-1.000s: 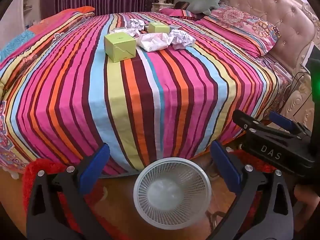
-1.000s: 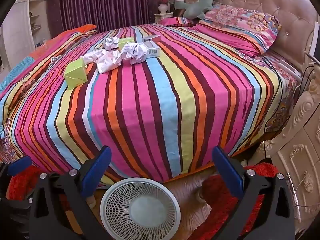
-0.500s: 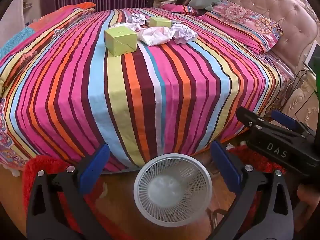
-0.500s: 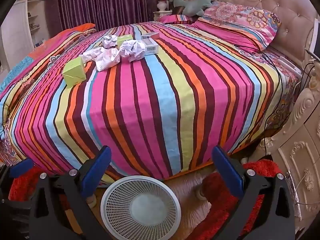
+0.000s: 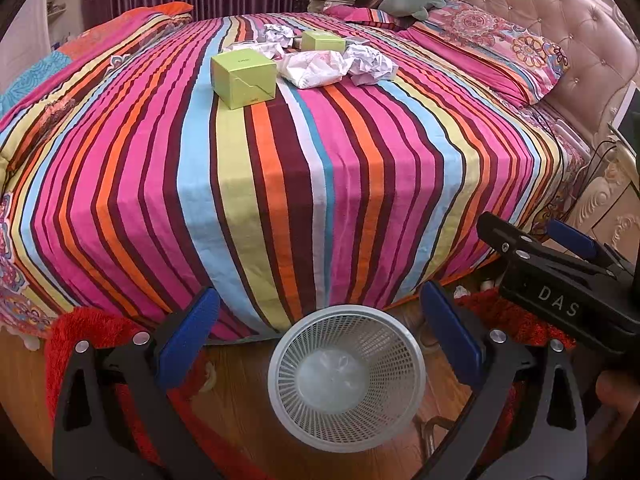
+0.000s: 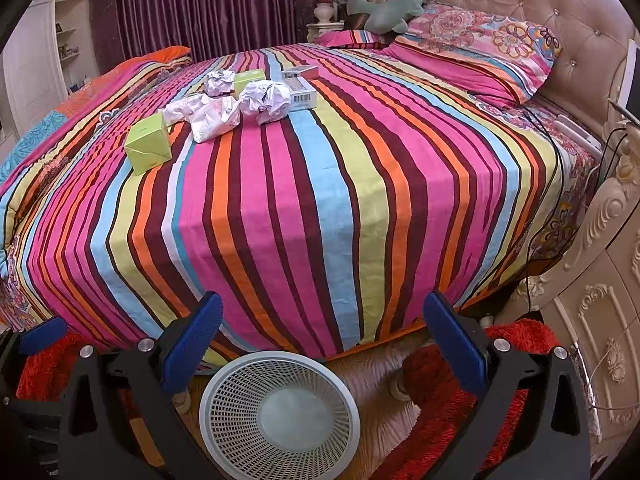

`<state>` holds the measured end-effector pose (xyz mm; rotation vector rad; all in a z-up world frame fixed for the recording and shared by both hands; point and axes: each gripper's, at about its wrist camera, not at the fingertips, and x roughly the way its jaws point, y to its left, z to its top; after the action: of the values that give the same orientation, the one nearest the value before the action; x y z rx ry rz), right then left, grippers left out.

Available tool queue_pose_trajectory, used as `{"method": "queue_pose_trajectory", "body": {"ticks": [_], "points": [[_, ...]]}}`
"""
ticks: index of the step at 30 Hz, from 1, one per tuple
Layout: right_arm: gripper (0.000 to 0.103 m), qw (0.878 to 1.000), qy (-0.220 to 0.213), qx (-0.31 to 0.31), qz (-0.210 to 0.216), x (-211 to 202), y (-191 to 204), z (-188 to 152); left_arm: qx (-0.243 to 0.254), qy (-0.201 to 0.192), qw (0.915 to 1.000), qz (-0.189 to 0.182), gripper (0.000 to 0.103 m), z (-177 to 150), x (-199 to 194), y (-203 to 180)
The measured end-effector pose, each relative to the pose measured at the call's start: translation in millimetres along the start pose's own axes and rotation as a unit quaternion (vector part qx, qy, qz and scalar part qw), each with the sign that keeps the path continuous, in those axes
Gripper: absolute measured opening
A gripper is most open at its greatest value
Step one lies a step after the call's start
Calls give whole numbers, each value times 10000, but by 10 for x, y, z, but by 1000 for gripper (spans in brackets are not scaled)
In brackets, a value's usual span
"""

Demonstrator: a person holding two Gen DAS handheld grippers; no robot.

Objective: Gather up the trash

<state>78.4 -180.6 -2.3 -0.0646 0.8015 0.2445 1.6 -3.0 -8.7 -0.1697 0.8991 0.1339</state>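
Trash lies far back on the striped bed (image 5: 304, 184): a green box (image 5: 243, 78), a second green box (image 5: 322, 41), crumpled white paper (image 5: 370, 65), a crumpled wrapper (image 5: 314, 68) and another paper ball (image 5: 279, 34). The right wrist view shows the same green box (image 6: 149, 144), paper ball (image 6: 266, 100) and a white barcode box (image 6: 302, 94). A white mesh wastebasket (image 5: 346, 378) stands on the floor at the bed's foot, also in the right wrist view (image 6: 280, 414). My left gripper (image 5: 320, 340) and right gripper (image 6: 322, 344) are open and empty above the basket.
A red shaggy rug (image 6: 516, 336) lies around the bed's foot on a wooden floor. A tufted headboard (image 5: 560, 20) and pillows (image 6: 480, 52) are at the right, with a cream carved nightstand (image 6: 608, 280) and cables. Purple curtains hang behind. A plush toy (image 6: 396, 0) lies on the pillows.
Both grippers have drifted slightly toward the bed, so the trash looks a little nearer and lower. Both stay open and empty.
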Motion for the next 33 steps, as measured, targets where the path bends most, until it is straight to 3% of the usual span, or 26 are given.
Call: {"method": "queue_pose_trajectory", "body": {"ticks": [33], "points": [[97,10000,24,-11,-1,-3,-33,-20,8,9,10000,20,97,8,-15,-37]]}}
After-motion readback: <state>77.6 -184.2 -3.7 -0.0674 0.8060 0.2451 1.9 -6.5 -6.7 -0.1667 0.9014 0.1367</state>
